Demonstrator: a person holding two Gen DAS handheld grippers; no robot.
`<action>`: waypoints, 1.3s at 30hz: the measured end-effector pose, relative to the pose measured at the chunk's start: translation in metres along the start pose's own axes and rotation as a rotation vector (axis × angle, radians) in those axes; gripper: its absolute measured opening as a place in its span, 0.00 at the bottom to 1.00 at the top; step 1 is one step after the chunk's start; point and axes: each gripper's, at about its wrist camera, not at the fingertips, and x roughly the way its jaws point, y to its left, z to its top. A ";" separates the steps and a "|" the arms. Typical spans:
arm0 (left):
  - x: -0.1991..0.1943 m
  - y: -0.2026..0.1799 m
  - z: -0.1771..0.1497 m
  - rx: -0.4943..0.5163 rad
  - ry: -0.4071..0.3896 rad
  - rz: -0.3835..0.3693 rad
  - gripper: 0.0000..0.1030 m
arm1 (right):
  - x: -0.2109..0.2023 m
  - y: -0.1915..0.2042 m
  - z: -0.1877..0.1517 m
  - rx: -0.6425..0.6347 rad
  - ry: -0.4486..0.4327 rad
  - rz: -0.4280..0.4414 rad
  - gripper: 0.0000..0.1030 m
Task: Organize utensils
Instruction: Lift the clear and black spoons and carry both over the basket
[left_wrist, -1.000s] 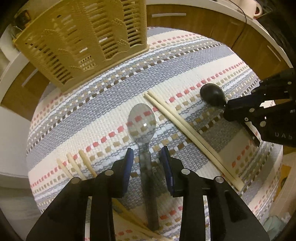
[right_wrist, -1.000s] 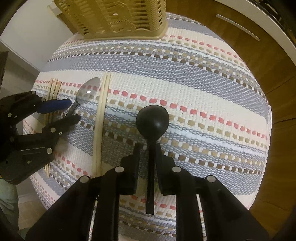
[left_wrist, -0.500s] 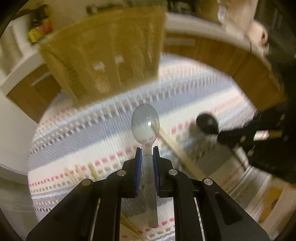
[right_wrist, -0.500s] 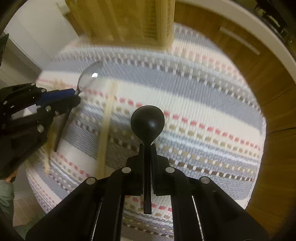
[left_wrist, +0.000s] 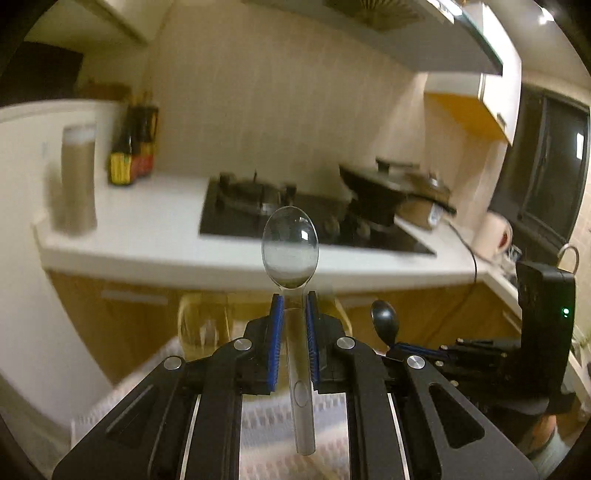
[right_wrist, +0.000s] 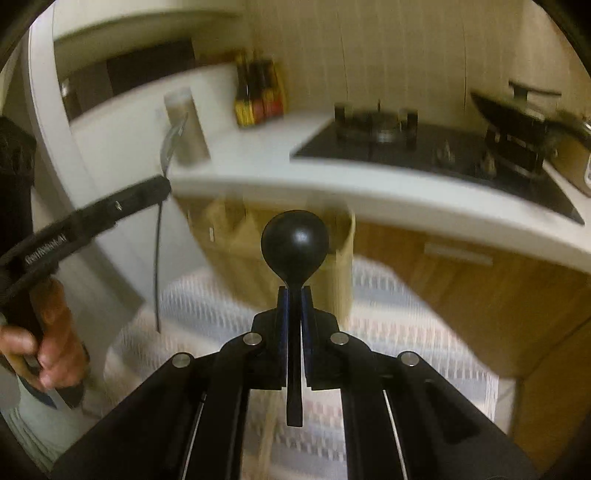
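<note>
two grippers at frame centre: left gripper (left_wrist: 293, 301) clamps clear spoon (left_wrist: 290, 251); right gripper (right_wrist: 294, 293) clamps black spoon (right_wrist: 294, 240).

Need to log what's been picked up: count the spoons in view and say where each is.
2. The clear spoon is clamped upright in the left gripper; the black spoon is clamped upright in the right gripper. Others may lie hidden below.

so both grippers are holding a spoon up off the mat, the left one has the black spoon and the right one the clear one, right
Swapped. The left gripper holds the clear spoon, as the left wrist view shows, and the right gripper holds the black spoon. Both are up off the mat.
</note>
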 end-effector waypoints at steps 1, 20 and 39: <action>0.005 0.002 0.007 -0.006 -0.024 0.000 0.10 | 0.000 0.001 0.006 0.000 -0.026 -0.003 0.05; 0.079 0.016 0.013 0.061 -0.252 0.070 0.10 | 0.052 -0.010 0.052 -0.026 -0.422 -0.137 0.05; 0.093 0.028 -0.024 0.051 -0.232 0.048 0.10 | 0.087 -0.024 0.015 -0.008 -0.386 -0.081 0.05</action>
